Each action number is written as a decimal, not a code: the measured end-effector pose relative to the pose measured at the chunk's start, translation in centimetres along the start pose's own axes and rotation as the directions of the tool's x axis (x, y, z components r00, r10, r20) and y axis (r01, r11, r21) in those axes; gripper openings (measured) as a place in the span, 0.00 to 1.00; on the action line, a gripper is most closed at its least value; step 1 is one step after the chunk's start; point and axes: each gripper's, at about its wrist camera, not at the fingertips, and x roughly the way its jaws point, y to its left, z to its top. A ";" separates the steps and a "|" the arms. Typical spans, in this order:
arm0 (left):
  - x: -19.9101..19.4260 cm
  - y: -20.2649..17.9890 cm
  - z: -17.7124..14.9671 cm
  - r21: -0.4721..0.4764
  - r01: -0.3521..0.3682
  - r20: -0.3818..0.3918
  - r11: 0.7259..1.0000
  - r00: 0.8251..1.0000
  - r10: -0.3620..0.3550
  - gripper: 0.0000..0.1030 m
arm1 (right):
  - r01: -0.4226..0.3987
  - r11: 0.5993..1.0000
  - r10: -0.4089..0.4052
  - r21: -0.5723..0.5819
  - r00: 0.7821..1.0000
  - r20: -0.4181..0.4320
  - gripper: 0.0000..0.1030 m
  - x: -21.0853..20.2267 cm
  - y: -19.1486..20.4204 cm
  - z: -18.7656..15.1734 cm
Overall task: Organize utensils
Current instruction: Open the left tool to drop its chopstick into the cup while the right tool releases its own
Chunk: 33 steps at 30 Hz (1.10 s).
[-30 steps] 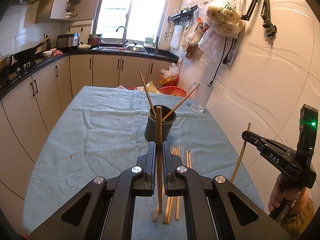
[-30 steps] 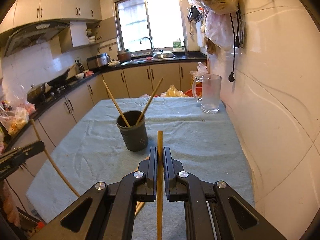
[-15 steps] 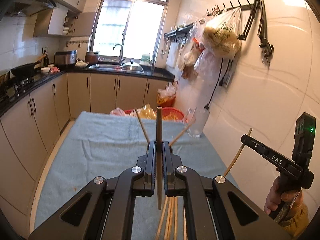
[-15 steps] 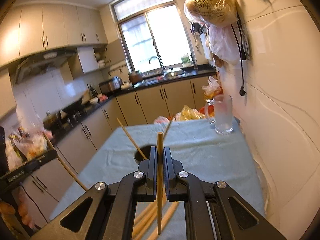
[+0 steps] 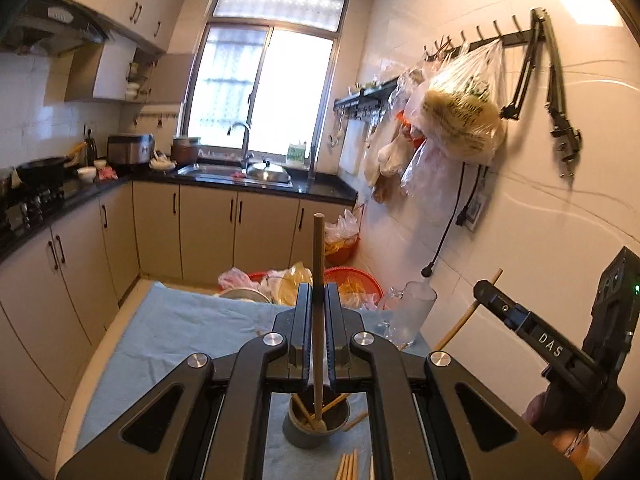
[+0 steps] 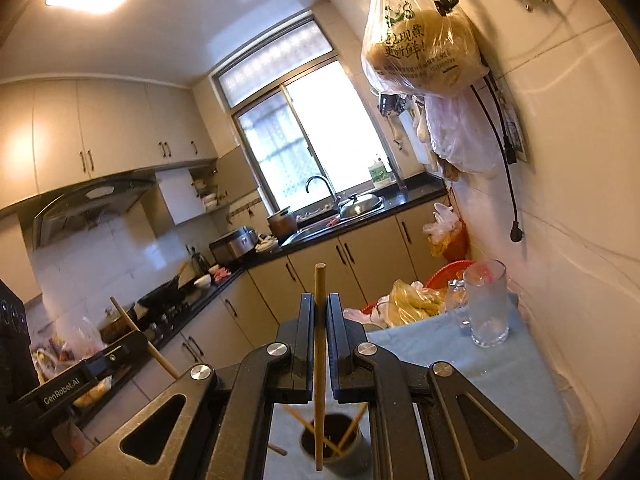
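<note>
- Chopsticks — one clamped upright in each shut gripper: left gripper [image 5: 319,328] on its chopstick [image 5: 318,280], right gripper [image 6: 320,332] on its chopstick [image 6: 319,320].
- Dark holder cup [image 5: 316,426] sits directly below on the blue tablecloth [image 5: 180,332], several sticks already inside.
- Step judged: drop-in. Tips to be lowered into the cup, then jaws eased apart.
- Loose chopsticks [image 5: 348,466] left beside the cup.

A glass mug [image 5: 408,316] stands at the table's far right corner on the blue cloth [image 5: 180,328]; plastic bags [image 6: 420,40] hang on the wall.

Plain pale-blue tablecloth [image 5: 192,332], dark grey cup [image 5: 316,428], tan chopsticks [image 5: 318,280].
</note>
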 end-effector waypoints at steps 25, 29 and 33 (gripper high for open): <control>1.2 3.5 -4.9 -0.089 -0.057 -0.097 0.994 0.994 0.048 0.35 | 0.156 0.987 -0.151 0.020 0.976 -0.159 0.37 3.0 -4.2 -4.2; -2.7 4.1 -5.2 -0.103 -0.072 -0.063 0.992 0.996 0.066 0.42 | 0.163 0.987 -0.162 -0.007 0.975 -0.153 0.38 0.7 -3.5 -3.6; -6.2 3.9 -6.5 -0.064 -0.126 -0.045 0.990 0.991 0.124 0.45 | 0.181 0.979 -0.195 -0.097 0.967 -0.164 0.41 -1.9 -2.7 -3.7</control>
